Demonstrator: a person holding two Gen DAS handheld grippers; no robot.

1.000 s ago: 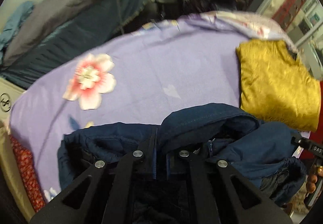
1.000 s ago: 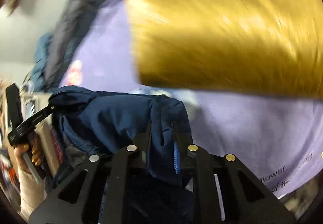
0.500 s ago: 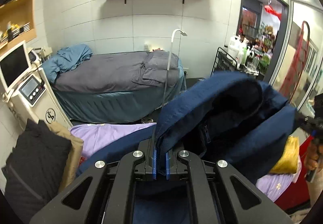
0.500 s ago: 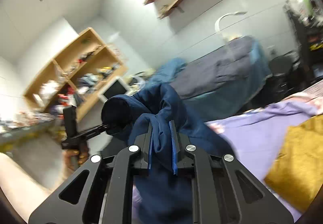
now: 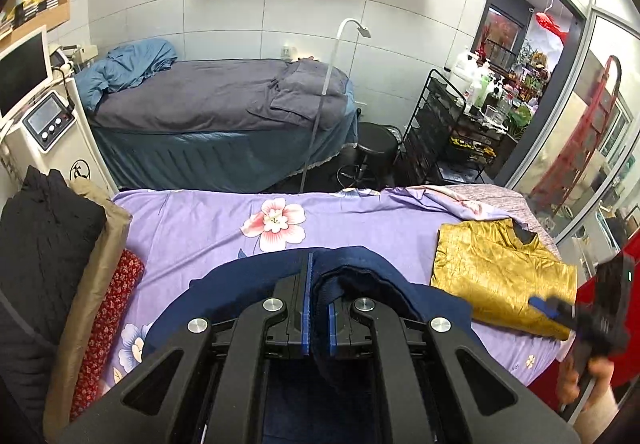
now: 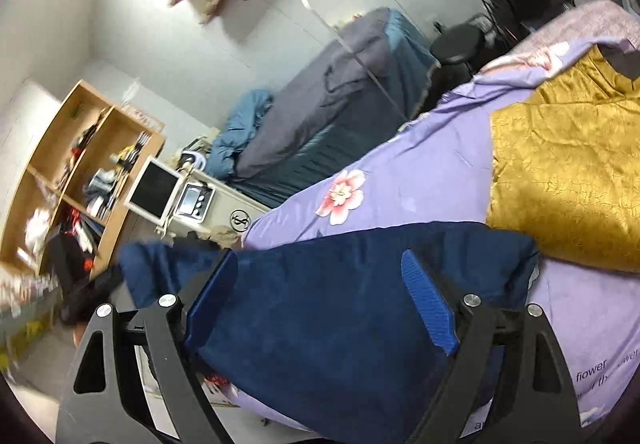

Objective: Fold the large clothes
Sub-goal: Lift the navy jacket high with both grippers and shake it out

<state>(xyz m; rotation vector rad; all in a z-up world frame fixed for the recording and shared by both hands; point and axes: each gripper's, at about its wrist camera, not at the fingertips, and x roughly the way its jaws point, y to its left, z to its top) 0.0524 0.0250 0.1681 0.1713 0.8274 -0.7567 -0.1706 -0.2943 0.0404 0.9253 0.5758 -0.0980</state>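
Note:
A large navy blue garment (image 5: 380,284) lies over the near edge of a bed with a purple floral sheet (image 5: 200,228). My left gripper (image 5: 318,308) is shut on a fold of the navy garment, the cloth pinched between its blue pads. In the right wrist view the navy garment (image 6: 340,304) spreads flat under my right gripper (image 6: 320,300), whose jaws stand wide open above it with nothing held. The right gripper also shows at the right edge of the left wrist view (image 5: 580,316).
A folded gold garment (image 5: 500,276) lies on the right part of the sheet, also in the right wrist view (image 6: 568,171). Dark cushions (image 5: 44,256) stand at the bed's left end. A grey-covered treatment bed (image 5: 216,111), a black stool (image 5: 376,143) and a trolley (image 5: 452,123) stand behind.
The navy garment, held up in the air by both grippers, has come down onto the bed. My right gripper has opened and let go of it; my left stays shut on it.

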